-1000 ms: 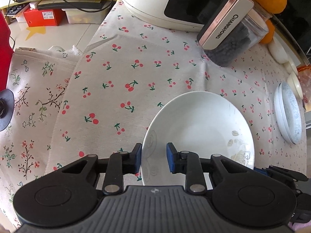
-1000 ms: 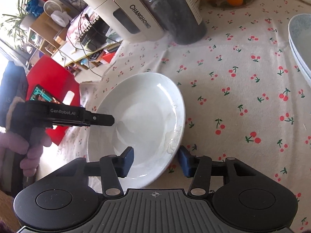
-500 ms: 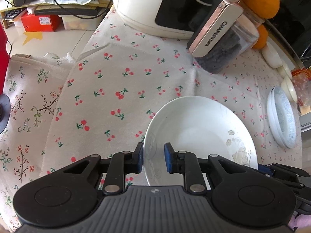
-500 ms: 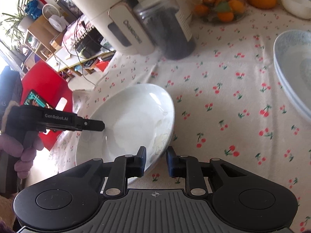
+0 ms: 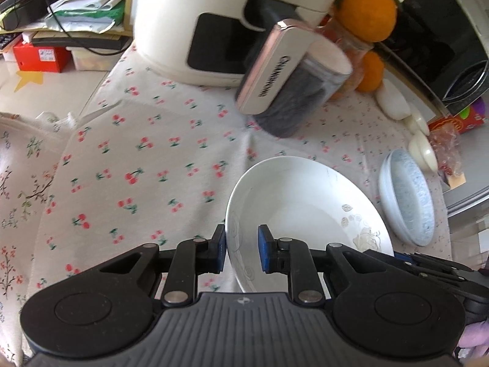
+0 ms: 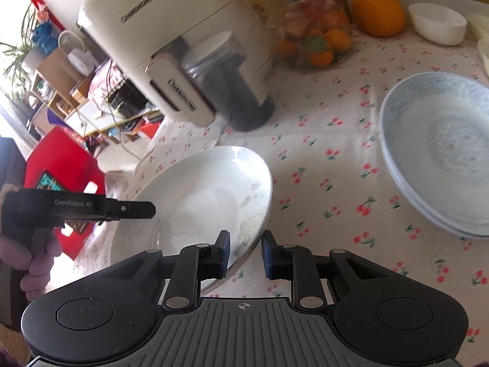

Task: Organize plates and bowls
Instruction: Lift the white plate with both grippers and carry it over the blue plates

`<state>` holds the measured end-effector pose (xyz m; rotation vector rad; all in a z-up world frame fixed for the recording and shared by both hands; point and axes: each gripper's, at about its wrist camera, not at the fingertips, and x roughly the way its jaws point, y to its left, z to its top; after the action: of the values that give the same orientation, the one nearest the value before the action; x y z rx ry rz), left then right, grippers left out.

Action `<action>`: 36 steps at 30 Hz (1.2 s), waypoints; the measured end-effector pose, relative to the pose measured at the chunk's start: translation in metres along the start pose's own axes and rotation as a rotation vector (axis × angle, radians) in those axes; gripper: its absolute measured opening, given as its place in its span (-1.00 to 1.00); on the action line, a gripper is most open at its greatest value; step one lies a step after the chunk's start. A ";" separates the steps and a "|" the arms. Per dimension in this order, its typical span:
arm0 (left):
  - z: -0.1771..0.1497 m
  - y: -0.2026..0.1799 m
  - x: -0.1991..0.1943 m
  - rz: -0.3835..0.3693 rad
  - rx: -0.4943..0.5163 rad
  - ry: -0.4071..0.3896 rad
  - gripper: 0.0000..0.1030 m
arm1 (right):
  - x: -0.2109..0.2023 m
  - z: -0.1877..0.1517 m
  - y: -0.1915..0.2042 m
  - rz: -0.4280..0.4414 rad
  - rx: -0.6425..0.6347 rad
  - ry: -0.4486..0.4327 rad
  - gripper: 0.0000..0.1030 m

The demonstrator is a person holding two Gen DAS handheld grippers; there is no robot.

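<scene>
A white plate [image 5: 305,211] with a faint flower print hangs tilted above the cherry-print tablecloth [image 5: 146,159]. My left gripper [image 5: 242,252] is shut on its near left rim. The same white plate [image 6: 201,205] shows in the right wrist view, where my right gripper [image 6: 246,253] is shut on its right rim. The left gripper [image 6: 134,209] also shows there from the side, held in a gloved hand [image 6: 33,263]. Two stacked blue speckled plates [image 6: 443,150] lie to the right, seen as blue speckled plates [image 5: 408,195] in the left wrist view.
A cream appliance [image 5: 214,21] and a dark-filled jar [image 5: 302,101] stand behind the plate. Oranges [image 5: 366,9], a glass fruit bowl [image 6: 314,42] and small white bowls [image 5: 423,150] sit at the back right. A red stool [image 6: 61,165] and cluttered shelves lie beyond the table's left edge.
The right gripper closed onto the plate's rim. Both grippers then lifted the plate off the cloth, and it has shifted toward the blue plates.
</scene>
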<state>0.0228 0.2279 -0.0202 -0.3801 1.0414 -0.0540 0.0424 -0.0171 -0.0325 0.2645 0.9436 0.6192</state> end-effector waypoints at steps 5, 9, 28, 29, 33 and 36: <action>0.002 -0.016 0.002 -0.015 0.014 -0.015 -0.64 | -0.012 0.009 -0.013 -0.007 0.024 -0.031 -0.57; 0.004 -0.030 0.004 -0.030 0.020 -0.028 -0.65 | -0.022 0.017 -0.023 -0.011 0.042 -0.060 -0.57; 0.007 -0.106 0.027 -0.066 0.083 -0.050 -0.65 | -0.070 0.035 -0.086 -0.058 0.122 -0.160 -0.57; 0.007 -0.110 0.028 -0.067 0.086 -0.050 -0.65 | -0.073 0.035 -0.089 -0.061 0.127 -0.163 -0.57; 0.007 -0.125 0.036 -0.075 0.097 -0.047 -0.65 | -0.082 0.036 -0.103 -0.076 0.148 -0.180 -0.57; 0.007 -0.134 0.041 -0.082 0.101 -0.043 -0.65 | -0.088 0.036 -0.113 -0.088 0.166 -0.192 -0.57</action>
<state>0.0678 0.0952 -0.0065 -0.3305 0.9763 -0.1702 0.0768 -0.1585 -0.0054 0.4205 0.8176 0.4268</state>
